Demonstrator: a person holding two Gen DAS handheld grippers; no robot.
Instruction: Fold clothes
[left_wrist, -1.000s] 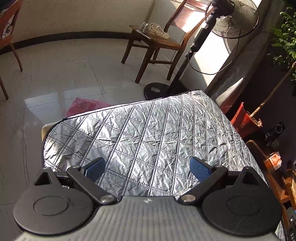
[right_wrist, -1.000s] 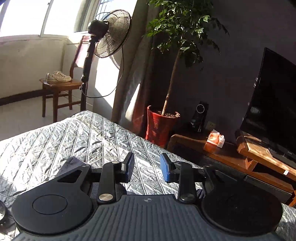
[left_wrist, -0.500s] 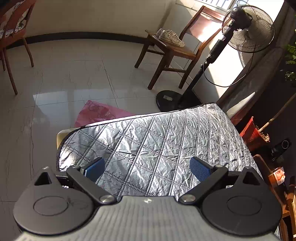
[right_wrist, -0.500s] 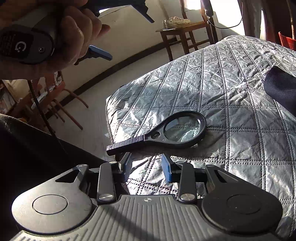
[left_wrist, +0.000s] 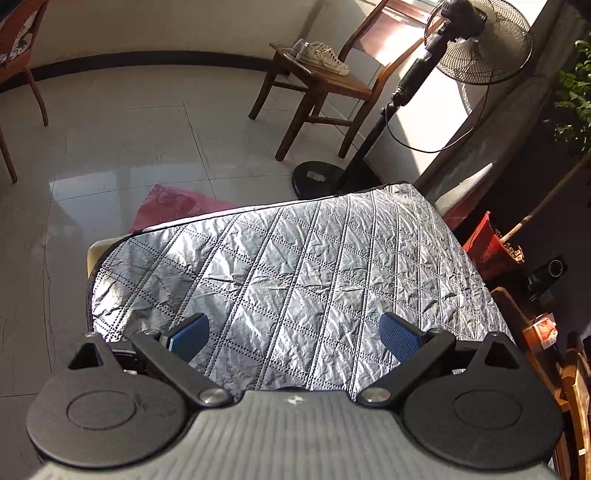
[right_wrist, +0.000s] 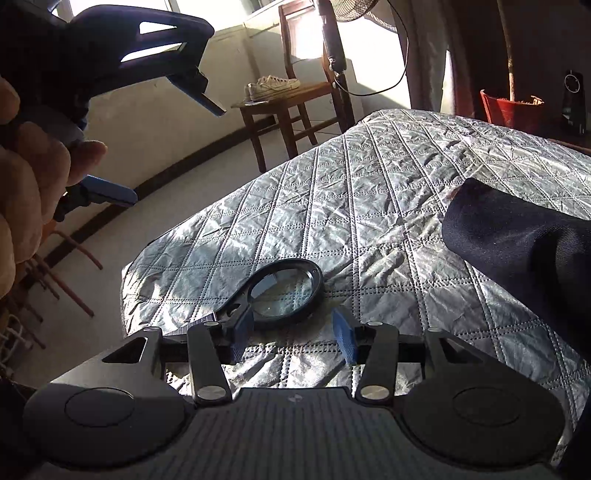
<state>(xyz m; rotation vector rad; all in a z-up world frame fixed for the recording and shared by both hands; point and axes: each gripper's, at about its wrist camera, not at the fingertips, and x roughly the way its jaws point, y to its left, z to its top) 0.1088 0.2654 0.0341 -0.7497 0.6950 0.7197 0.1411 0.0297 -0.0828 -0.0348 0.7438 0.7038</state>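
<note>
While the left gripper (left_wrist: 295, 334) hangs wide open as before, the right gripper (right_wrist: 293, 334) has dropped close to the magnifying glass (right_wrist: 280, 290), its jaws opening with nothing between them. The dark garment (right_wrist: 517, 243) lies at the right on the quilted silver cover (right_wrist: 369, 206), its long axis running from the near right edge toward the middle.

This is a room in a home, a living space with sun coming in. The floor (left_wrist: 140, 147) has pale glossy tiles. A wooden chair (left_wrist: 325, 92) stands near the wall with a pair of white sneakers (left_wrist: 321, 55) on its seat. Beside it stands a pedestal fan (left_wrist: 476, 40). A potted plant in a red pot (left_wrist: 487, 247) stands near a dark curtain (left_wrist: 491, 122).
</note>
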